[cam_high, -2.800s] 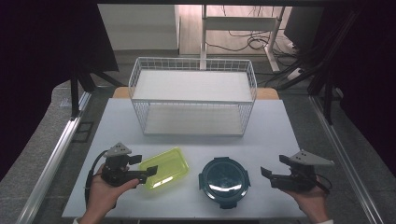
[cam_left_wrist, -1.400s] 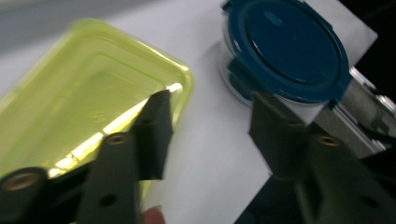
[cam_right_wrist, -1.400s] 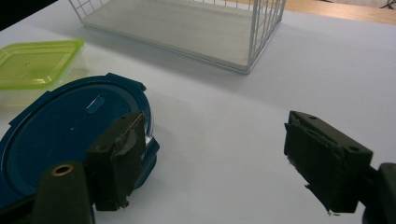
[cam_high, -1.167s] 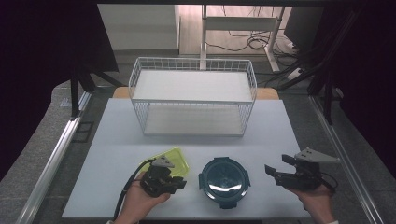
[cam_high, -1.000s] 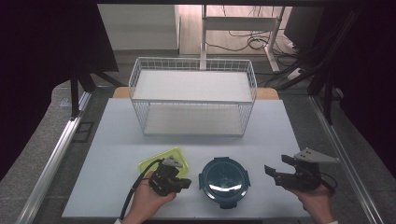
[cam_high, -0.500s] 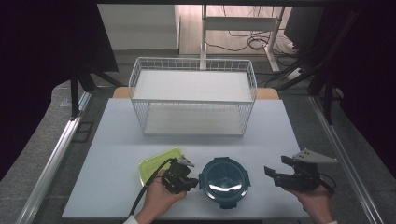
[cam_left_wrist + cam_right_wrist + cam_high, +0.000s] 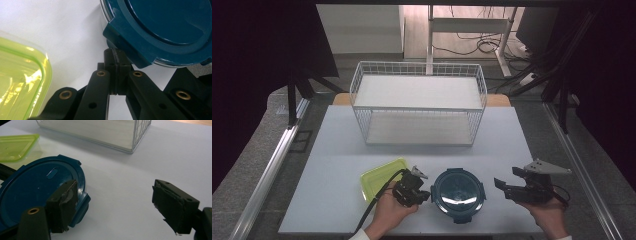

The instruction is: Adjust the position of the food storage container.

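Observation:
A round dark-blue lidded container [image 7: 458,192] sits at the table's front centre, with a flat yellow-green lidded container [image 7: 379,177] to its left. My left gripper [image 7: 426,194] is shut with nothing between its jaws, and its tips rest against the blue container's left side. In the left gripper view the closed tips [image 7: 117,62] sit right at a latch tab of the blue lid [image 7: 162,27], and the green container [image 7: 20,82] lies at the left. My right gripper [image 7: 507,179] stands open to the right of the blue container. Its own view has the blue lid [image 7: 37,187] beside its left jaw.
A white two-level wire basket shelf [image 7: 419,102] stands at the middle back of the white table [image 7: 337,150]. Its corner [image 7: 140,135] lies ahead in the right gripper view. Bare tabletop stretches between the shelf and the two containers. Metal rails run along both table sides.
My left gripper has moved right, from left of the green container, past its front edge, to the blue container's left side. The right gripper has stayed in place.

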A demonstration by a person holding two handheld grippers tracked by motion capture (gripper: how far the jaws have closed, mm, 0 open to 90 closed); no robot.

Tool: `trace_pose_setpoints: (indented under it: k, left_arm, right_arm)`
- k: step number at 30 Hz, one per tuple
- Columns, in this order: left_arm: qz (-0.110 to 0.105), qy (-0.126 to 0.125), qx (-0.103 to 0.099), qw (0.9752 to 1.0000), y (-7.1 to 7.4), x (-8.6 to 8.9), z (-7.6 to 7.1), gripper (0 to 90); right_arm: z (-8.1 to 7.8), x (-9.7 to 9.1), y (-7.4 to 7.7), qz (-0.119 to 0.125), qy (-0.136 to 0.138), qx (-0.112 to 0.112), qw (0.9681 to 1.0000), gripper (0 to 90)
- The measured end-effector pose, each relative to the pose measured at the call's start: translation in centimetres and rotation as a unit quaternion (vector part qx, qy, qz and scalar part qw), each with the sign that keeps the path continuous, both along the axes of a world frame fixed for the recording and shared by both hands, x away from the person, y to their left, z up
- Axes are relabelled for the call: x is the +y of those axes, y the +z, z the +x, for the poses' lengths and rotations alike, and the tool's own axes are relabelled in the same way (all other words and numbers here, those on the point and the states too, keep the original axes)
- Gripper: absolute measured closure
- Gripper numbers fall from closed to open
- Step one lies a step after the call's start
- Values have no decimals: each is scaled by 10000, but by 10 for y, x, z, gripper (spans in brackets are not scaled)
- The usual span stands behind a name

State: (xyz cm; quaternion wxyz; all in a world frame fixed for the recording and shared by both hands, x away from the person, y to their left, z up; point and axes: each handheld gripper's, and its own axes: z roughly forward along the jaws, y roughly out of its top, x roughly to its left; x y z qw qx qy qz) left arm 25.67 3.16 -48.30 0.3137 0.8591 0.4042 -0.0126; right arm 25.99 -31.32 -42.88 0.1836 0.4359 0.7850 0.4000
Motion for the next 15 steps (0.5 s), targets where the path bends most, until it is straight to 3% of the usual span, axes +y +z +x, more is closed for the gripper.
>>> trace_pose_setpoints:
  k: [11,15]
  left_arm:
    - [-112,-105,26,9999,-2,-9,4,898]
    - [-299,-115,107,9994,-5,-4,8,893]
  right_arm:
    - [0,1,-1,-14,31,45,10000,205]
    - [0,0,-2,42,41,80,10000,205]
